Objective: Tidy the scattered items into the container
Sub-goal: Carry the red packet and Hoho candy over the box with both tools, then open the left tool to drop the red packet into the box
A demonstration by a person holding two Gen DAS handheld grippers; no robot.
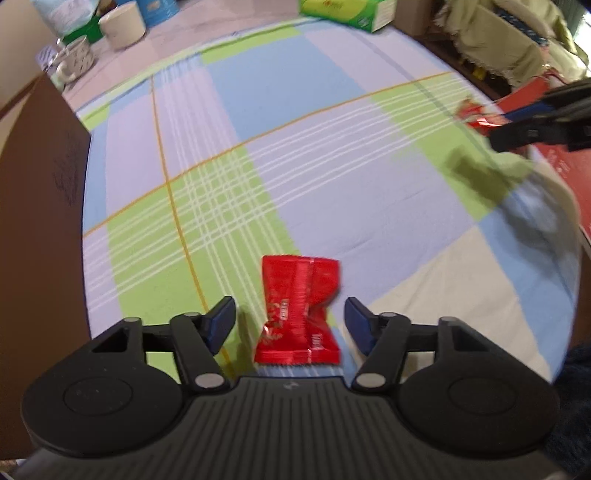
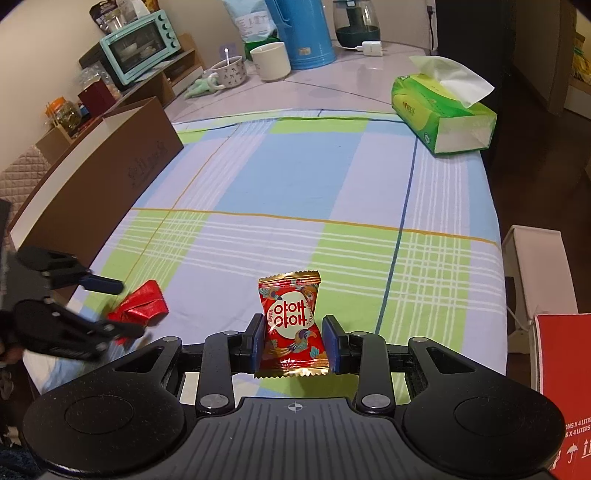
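Observation:
A plain red foil packet (image 1: 297, 310) lies on the checked tablecloth (image 1: 295, 166) between the fingers of my left gripper (image 1: 290, 314), which is open and does not touch it. My right gripper (image 2: 293, 332) is shut on a red snack packet with a white label (image 2: 291, 321), held upright just above the cloth. The right wrist view shows the left gripper (image 2: 122, 308) at the left edge, straddling the plain red foil packet (image 2: 142, 304). In the left wrist view the right gripper (image 1: 498, 127) sits far right with its snack packet (image 1: 471, 110).
A brown cardboard box (image 2: 110, 177) stands along the table's left side. A red carton (image 2: 565, 369) is at the right, beside a white stool (image 2: 535, 266). A green tissue box (image 2: 443, 118), mugs (image 2: 271, 61) and a blue jug (image 2: 303, 33) crowd the far end.

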